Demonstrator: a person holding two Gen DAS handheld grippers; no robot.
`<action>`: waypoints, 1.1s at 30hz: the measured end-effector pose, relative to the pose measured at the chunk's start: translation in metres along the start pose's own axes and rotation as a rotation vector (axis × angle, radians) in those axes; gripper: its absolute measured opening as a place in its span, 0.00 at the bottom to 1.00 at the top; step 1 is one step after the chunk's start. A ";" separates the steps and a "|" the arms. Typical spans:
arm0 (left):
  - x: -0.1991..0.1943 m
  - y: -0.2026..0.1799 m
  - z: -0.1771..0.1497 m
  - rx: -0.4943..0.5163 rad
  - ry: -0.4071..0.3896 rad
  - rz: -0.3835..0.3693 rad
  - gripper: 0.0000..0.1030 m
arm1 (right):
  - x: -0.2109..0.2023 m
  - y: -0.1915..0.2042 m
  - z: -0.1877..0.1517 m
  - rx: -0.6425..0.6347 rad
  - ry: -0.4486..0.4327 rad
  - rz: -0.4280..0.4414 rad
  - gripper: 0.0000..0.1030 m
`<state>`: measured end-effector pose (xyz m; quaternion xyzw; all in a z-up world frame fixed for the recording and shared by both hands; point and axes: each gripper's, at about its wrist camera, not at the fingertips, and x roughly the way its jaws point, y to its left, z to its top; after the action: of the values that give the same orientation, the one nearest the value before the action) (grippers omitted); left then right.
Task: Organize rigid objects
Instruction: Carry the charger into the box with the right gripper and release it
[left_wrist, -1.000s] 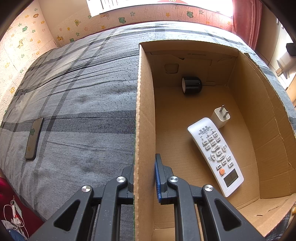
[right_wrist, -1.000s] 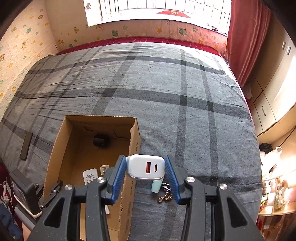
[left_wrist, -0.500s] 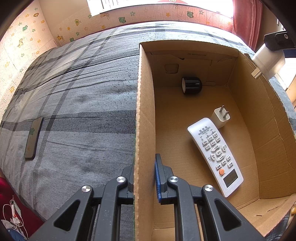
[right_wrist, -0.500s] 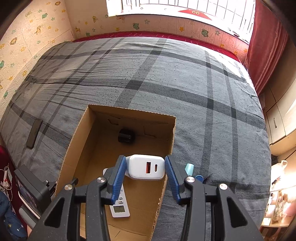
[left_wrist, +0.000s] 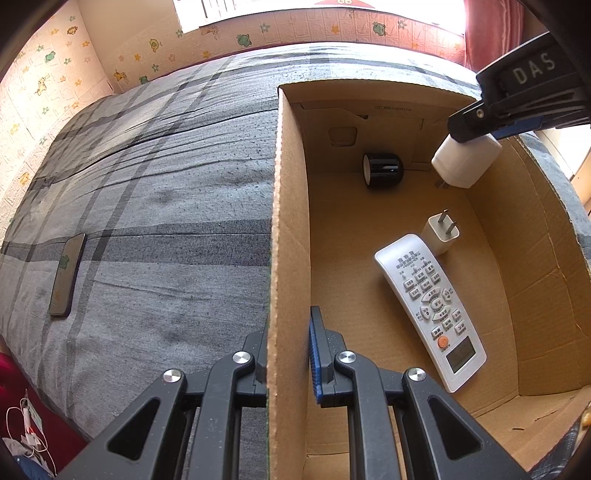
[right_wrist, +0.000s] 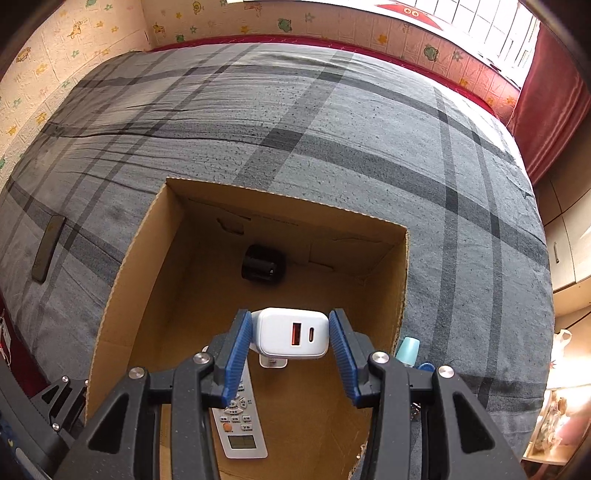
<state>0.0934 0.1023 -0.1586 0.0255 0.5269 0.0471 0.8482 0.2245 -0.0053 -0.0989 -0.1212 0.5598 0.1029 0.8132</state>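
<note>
An open cardboard box (left_wrist: 288, 206) (right_wrist: 140, 266) sits on the grey plaid bed. My left gripper (left_wrist: 288, 347) is shut on the box's left wall. My right gripper (right_wrist: 291, 336) is shut on a white USB charger (right_wrist: 293, 334) and holds it over the box's inside; the charger also shows in the left wrist view (left_wrist: 465, 160). In the box lie a white remote (left_wrist: 430, 306) (right_wrist: 240, 424), a small white plug adapter (left_wrist: 441, 234) and a black cylinder (left_wrist: 382, 170) (right_wrist: 263, 264).
A dark phone (left_wrist: 66, 269) (right_wrist: 48, 253) lies on the bed left of the box. A light blue cap-like item (right_wrist: 408, 349) and a blue object lie right of the box. Cupboards stand at the far right.
My right gripper has carried the white charger leftward from beside the box to over its inside. The left gripper has kept its hold on the box wall.
</note>
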 end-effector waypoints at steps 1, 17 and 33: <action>0.000 0.000 0.000 -0.001 0.000 0.000 0.15 | 0.005 0.001 0.001 0.000 0.003 -0.001 0.45; 0.002 0.002 0.001 -0.001 0.005 -0.004 0.15 | 0.053 0.016 0.013 -0.018 0.062 0.035 0.45; 0.003 0.002 0.001 -0.001 0.007 -0.005 0.15 | 0.047 0.016 0.008 -0.026 0.050 0.023 0.53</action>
<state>0.0952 0.1045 -0.1604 0.0236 0.5298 0.0454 0.8466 0.2429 0.0138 -0.1414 -0.1277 0.5800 0.1167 0.7960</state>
